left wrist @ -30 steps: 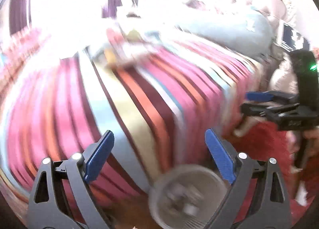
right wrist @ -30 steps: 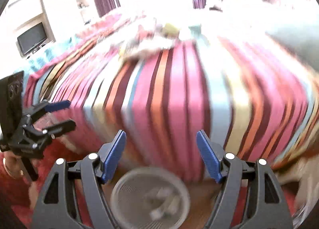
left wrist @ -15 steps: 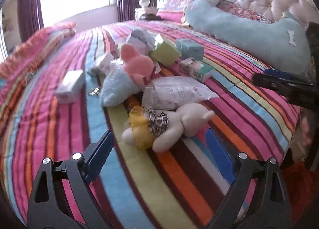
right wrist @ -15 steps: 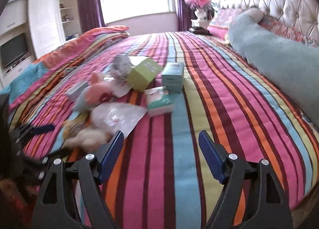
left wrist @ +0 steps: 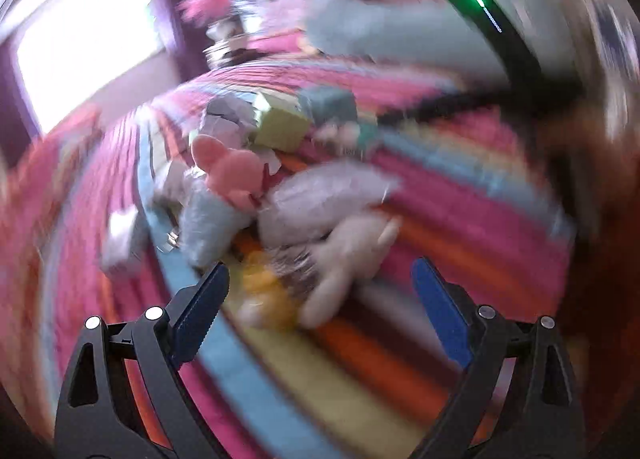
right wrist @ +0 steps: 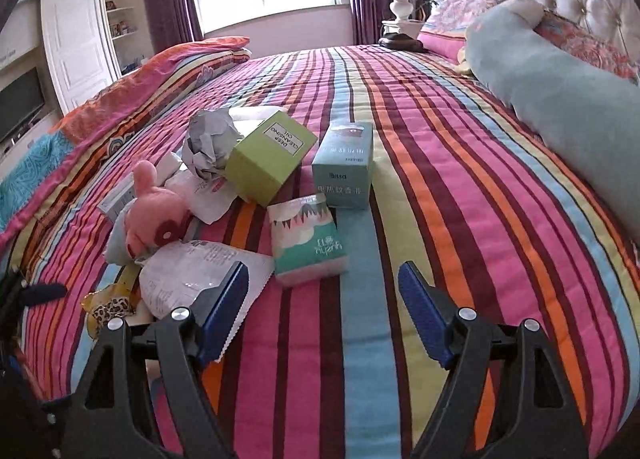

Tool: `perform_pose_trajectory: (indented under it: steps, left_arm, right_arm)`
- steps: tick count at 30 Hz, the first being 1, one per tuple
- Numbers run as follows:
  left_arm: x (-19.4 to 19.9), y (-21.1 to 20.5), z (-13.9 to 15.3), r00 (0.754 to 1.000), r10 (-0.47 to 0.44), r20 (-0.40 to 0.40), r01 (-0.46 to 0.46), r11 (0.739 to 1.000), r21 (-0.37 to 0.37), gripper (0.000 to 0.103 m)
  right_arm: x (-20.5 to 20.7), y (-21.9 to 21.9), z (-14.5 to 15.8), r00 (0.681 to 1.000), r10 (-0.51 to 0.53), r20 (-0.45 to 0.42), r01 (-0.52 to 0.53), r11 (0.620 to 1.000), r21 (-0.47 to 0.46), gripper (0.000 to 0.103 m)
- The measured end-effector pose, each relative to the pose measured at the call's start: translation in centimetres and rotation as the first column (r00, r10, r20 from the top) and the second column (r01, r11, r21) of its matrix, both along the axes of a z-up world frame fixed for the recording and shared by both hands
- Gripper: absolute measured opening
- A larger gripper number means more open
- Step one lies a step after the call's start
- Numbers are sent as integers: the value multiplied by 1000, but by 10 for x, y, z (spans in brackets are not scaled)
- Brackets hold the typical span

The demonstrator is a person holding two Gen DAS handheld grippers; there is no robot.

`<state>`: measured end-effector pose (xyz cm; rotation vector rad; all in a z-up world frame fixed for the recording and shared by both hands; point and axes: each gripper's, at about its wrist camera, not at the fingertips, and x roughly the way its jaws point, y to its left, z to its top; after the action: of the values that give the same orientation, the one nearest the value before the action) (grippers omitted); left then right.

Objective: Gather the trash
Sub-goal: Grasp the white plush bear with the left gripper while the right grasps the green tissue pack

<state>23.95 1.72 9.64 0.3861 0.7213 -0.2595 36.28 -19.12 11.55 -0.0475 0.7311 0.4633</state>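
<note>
The right gripper (right wrist: 322,305) stood wide apart, its blue ribbed pads holding nothing above the quilted striped bedspread (right wrist: 460,195). Its left pad overlapped the edge of a crinkled clear plastic bag (right wrist: 188,275). Just ahead lay a soft teal tissue pack (right wrist: 308,243). Beyond it stood a teal carton (right wrist: 344,167) and a tilted lime-green carton (right wrist: 268,157). Left of those sat a crumpled grey paper ball (right wrist: 210,143) and a pink plush toy (right wrist: 154,215). A long pale-blue bolster (right wrist: 560,95) lay far right.

The left gripper (left wrist: 320,295) was equally wide and empty. Its view was motion-blurred, with a cream plush toy (left wrist: 348,251) just ahead.
</note>
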Motion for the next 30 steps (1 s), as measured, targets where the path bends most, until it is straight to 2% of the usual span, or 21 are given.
perform_pose_trajectory:
  steps: [1,2,5,8,15,17,19,21,23,24,25,29,30]
  left_arm:
    - [3,3,-5,1000,-19,-19,20,999,38,90]
    - [7,7,-7,999,-23,-28,24,999,41,90]
    - [25,18,-10,999,-16,-44,15,1000,-27,90]
    - [40,20,-16,998,-16,-68,13,999,-47,90]
    - [64,23,-29,981,-61,-184,19,975,-221,90]
    - [65,19,-36,971,-109,-213,66,977,-202,90]
    - [65,8,-46,960,-159,-232,136,984,-113,90]
    - [69,10,-42,960,-163,-229,136,982,-129,90]
    - [74,16,-38,965,-140,-223,99,977,-187,90]
    - [76,19,-37,965,-132,-225,85,975,-208,88]
    - [77,20,-39,963,-125,-238,70,971,-228,80]
    - [70,17,-43,967,-80,-242,28,977,-212,63]
    - [69,17,-41,967,-56,-249,-1,975,-222,60]
  right_arm:
    - [3,1,0,1000,3,1,-3,1000,-3,74]
    - [6,2,-1,1000,1,2,-1,1000,-9,74]
    - [18,9,-6,1000,-2,-6,2,999,-38,74]
    - [30,19,-17,1000,6,-30,-9,995,-95,74]
    - [51,45,-29,996,59,-65,-69,983,-167,74]
    - [56,49,-32,995,62,-75,-75,979,-189,74]
    - [59,52,-35,995,64,-80,-79,977,-198,74]
    - [60,52,-38,995,60,-83,-75,979,-190,74]
    - [61,51,-40,995,56,-85,-71,981,-181,74]
    - [60,49,-41,995,56,-86,-70,982,-174,74]
    - [61,49,-40,994,56,-89,-70,983,-169,73]
    - [64,47,-41,993,54,-101,-70,984,-162,70]
    - [63,46,-41,994,49,-100,-65,984,-165,60]
